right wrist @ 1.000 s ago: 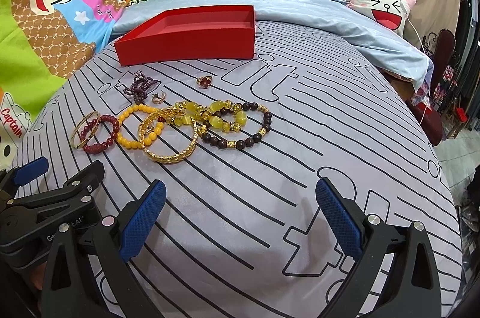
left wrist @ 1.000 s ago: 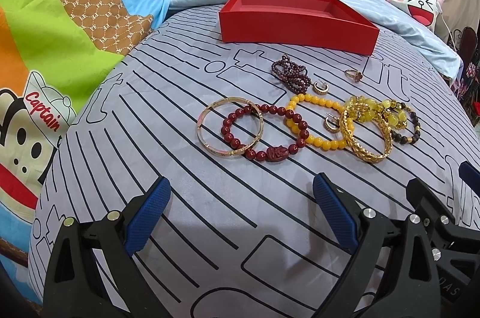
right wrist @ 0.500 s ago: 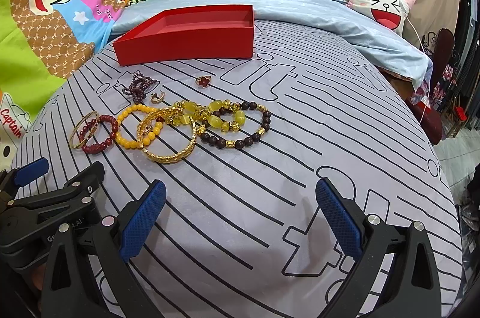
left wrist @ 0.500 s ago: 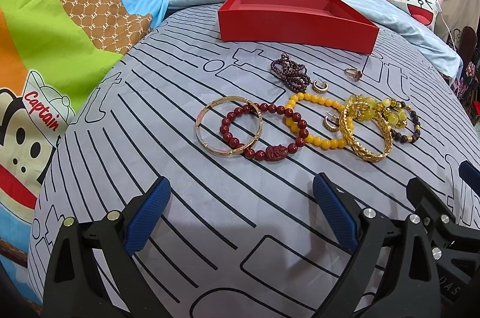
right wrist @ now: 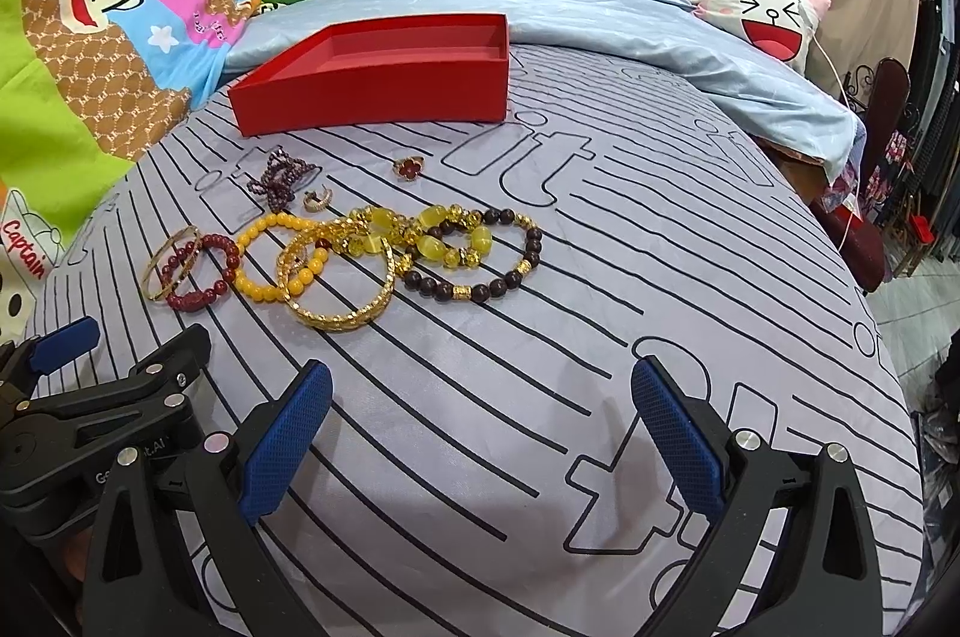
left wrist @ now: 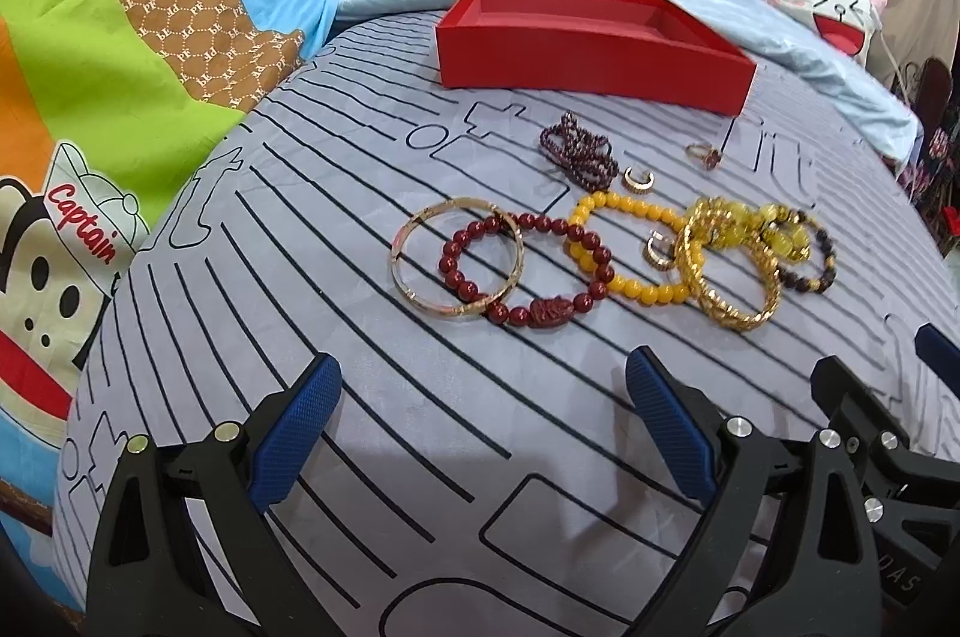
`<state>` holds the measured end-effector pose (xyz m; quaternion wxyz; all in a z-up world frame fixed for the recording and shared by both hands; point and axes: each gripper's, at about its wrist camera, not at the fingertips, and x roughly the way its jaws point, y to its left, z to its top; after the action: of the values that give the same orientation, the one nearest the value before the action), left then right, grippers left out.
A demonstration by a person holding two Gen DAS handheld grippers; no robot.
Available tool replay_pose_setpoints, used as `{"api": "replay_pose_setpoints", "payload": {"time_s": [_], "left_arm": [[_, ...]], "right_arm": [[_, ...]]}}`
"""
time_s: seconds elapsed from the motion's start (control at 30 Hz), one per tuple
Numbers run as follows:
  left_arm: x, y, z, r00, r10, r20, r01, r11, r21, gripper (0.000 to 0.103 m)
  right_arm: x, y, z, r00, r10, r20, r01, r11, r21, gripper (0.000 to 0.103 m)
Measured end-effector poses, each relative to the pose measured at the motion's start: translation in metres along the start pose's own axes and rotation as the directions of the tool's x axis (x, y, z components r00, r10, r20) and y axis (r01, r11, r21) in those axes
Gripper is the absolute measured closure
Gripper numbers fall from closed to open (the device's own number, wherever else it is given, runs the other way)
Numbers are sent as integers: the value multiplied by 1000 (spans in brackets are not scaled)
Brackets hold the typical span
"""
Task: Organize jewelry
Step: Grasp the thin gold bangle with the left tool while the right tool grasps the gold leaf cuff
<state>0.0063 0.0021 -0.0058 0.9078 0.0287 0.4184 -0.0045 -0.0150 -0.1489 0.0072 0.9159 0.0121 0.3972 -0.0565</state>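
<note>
An empty red tray [left wrist: 591, 54] [right wrist: 372, 87] sits at the far side of the grey striped bedspread. Jewelry lies in a row in front of it: a thin gold bangle [left wrist: 457, 266], a dark red bead bracelet [left wrist: 528, 271], a yellow bead bracelet [left wrist: 630, 247], a thick gold bangle [left wrist: 729, 277] [right wrist: 339, 277], a dark bead bracelet [right wrist: 474, 253], a purple bead strand [left wrist: 579, 150], small gold earrings [left wrist: 637, 179] and a red-stone ring [right wrist: 409, 167]. My left gripper [left wrist: 480, 427] and right gripper [right wrist: 480, 427] are open and empty, near of the jewelry.
A cartoon monkey quilt [left wrist: 90, 96] lies to the left, a light blue blanket [right wrist: 600, 12] behind the tray, and a pink rabbit pillow [right wrist: 768, 9] at the far right. The bed edge drops off at the right [right wrist: 888, 313].
Both grippers have edged slightly forward toward the jewelry; the jewelry and tray have not moved.
</note>
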Motion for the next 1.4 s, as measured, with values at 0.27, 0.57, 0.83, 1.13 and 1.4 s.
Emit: {"api": "replay_pose_setpoints", "payload": {"time_s": [0.27, 0.57, 0.83, 1.13, 1.4], "left_arm": [[-3, 21, 20, 997, 20, 73, -18, 1000, -15, 11], [7, 43, 32, 998, 45, 45, -43, 999, -32, 11], [20, 42, 33, 1000, -8, 4, 8, 999, -44, 11], [31, 45, 37, 998, -56, -21, 54, 996, -73, 11], [40, 38, 38, 997, -64, -46, 62, 997, -56, 11]], "right_arm": [[-4, 16, 12, 998, 62, 15, -61, 996, -61, 6], [25, 30, 30, 988, 142, -63, -144, 989, -26, 22], [40, 43, 34, 983, 155, -94, -161, 986, -54, 34], [41, 49, 36, 987, 138, -80, -146, 985, -92, 50], [40, 44, 35, 986, 147, -84, -154, 985, -84, 50]]}}
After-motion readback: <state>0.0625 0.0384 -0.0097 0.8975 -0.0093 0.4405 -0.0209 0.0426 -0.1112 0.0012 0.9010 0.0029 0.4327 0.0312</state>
